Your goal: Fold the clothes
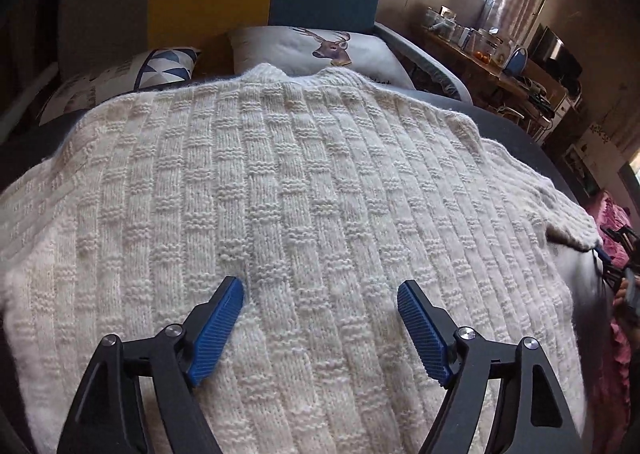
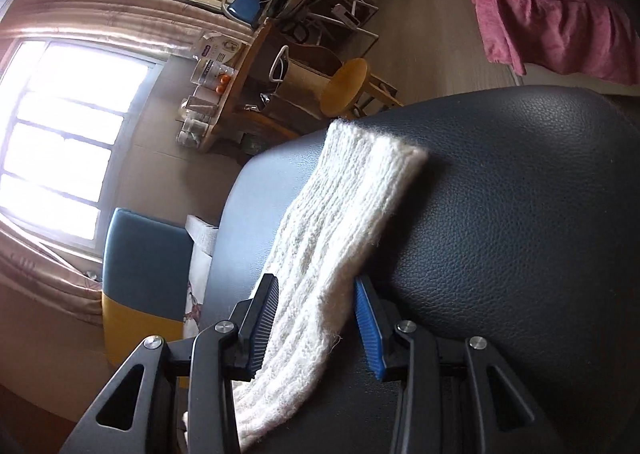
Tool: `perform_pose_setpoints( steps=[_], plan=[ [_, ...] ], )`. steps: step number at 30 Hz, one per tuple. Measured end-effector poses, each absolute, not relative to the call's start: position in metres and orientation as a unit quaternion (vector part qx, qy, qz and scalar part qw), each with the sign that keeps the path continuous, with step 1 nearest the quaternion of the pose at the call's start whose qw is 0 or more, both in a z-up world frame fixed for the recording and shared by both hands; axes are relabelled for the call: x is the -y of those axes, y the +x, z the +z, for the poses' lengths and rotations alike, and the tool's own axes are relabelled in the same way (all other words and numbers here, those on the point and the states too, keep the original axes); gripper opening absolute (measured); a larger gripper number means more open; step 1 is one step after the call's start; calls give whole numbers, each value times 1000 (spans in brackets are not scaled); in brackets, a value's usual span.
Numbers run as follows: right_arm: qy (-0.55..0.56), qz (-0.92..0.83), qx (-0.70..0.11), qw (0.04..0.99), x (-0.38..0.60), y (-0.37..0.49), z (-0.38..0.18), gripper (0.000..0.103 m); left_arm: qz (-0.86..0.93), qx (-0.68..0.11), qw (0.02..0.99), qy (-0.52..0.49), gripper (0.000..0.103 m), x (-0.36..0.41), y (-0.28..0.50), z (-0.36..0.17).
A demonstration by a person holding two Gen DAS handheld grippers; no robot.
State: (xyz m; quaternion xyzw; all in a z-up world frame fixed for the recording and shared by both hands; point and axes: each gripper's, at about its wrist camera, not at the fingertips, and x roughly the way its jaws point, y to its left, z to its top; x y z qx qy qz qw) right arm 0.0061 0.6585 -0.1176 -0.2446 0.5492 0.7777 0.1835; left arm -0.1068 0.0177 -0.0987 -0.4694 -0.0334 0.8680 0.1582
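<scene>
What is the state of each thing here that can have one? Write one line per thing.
Sweater: spread flat, not yet folded.
Sleeve: stretched out along the dark cushion, between the right claw's fingers.
Left claw: open above the sweater, holding nothing.
Right claw: around the sleeve; grip unclear.
Deer pillow: partly covered by the sweater.

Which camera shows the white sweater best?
The left wrist view: the sweater lies spread across nearly the whole frame, knit pattern clear. The right wrist view shows only one sleeve, lying between its hand-held gripper's fingers.
</scene>
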Motion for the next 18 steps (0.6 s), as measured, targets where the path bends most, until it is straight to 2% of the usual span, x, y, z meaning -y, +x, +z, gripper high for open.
perform_pose_setpoints(
  steps=[1, 3, 6, 10, 14, 16, 17, 18],
  plan=[
    [-260, 785, -530, 184, -657, 1, -115, 37, 868, 33, 159, -469, 83, -18, -107, -99],
    [-275, 784, -518, 202, -656, -1, -113, 22, 869, 32, 160, -467, 84, -19, -106, -100],
    [-273, 777, -528, 209, -658, 1, -120, 7, 869, 36, 164, -466, 84, -18, -106, -99],
    [-288, 796, -487, 215, -652, -6, -116, 7, 866, 43, 173, -466, 84, -15, -106, -99],
    [-340, 831, -370, 238, -632, -25, -101, 10, 865, 41, 178, -467, 84, -14, -105, -99],
    [-360, 846, -311, 242, -617, -37, -94, 23, 865, 40, 177, -468, 84, -15, -105, -99],
    [-366, 848, -302, 236, -613, -41, -93, 34, 865, 39, 177, -469, 84, -15, -105, -99],
    [-373, 844, -304, 236, -613, -43, -92, 33, 864, 39, 176, -469, 85, -15, -105, -99]
  ],
)
